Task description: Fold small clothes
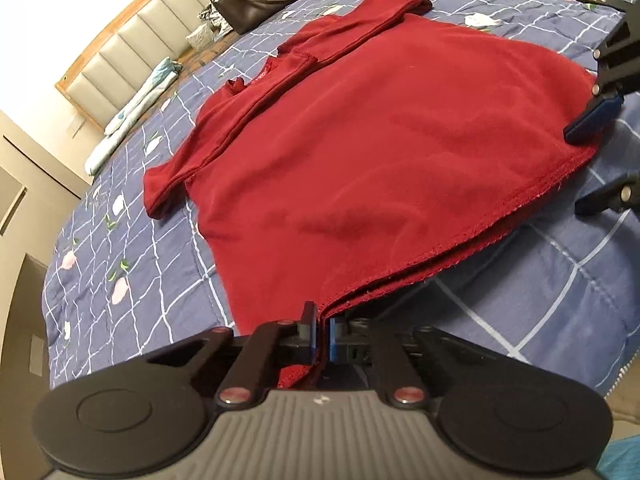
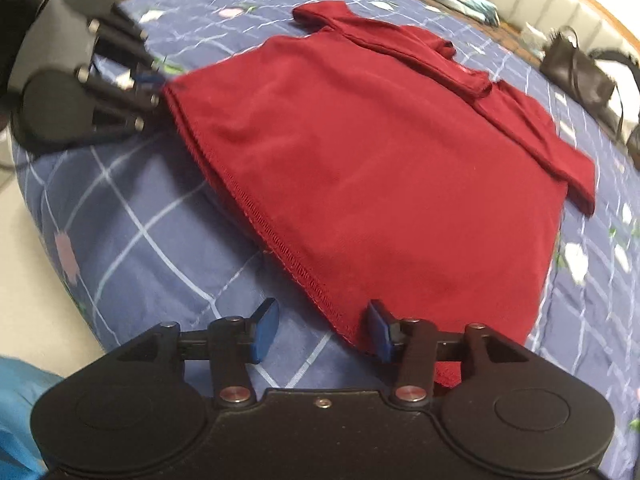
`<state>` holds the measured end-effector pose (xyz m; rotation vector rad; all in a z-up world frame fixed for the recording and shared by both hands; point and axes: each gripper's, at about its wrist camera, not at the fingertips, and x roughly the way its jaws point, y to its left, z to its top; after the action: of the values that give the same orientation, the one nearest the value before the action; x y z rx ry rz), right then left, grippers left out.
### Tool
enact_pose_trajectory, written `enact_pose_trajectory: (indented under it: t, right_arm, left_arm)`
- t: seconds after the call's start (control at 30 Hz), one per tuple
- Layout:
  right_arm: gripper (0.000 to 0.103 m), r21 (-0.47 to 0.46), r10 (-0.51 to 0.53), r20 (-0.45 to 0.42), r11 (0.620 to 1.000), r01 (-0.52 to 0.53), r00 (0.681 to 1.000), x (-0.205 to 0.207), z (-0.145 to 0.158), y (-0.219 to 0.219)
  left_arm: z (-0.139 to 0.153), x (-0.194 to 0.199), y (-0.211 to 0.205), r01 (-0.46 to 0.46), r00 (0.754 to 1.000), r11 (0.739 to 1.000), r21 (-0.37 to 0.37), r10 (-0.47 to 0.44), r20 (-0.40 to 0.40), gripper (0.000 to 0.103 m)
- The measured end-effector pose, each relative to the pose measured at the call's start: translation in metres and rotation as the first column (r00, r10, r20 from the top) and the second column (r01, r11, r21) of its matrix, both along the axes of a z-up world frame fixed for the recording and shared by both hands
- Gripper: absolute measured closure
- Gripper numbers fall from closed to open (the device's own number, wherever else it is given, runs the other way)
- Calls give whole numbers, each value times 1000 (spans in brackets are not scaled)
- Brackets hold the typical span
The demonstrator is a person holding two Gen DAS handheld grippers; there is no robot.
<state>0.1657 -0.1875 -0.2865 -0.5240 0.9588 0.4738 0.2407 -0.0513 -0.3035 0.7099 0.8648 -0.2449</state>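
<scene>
The red shirt (image 1: 380, 152) is covering the middle of the bed (image 1: 132, 248), so the free room is lying around it. Bare quilt is showing along the near side of the hem, between the left tongs (image 1: 322, 336), which are pinching one hem corner, and the right tongs (image 2: 320, 332), which are standing wide apart at the other corner. More bare quilt is running past both folded sleeves. Toward the headboard (image 1: 132, 36) the way is getting crowded: a dark handbag (image 1: 256, 0) and a folded pale cloth (image 1: 136, 108) are lying there, well apart from the shirt.
</scene>
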Motion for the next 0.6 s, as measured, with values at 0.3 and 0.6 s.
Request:
enact_pose_trajectory:
  t: [0.3,0.6]
  right_arm:
    - [96,-104,-13,101,994,24,995,7,22,-13]
    - [98,-128,40,138,992,-22,990,-14,87,-20]
  left_arm:
    - [39,-9,-2,-1,998,1000,-28,3,58,99]
    - [92,-43,-4,86,992,996,-34,-83,90,100]
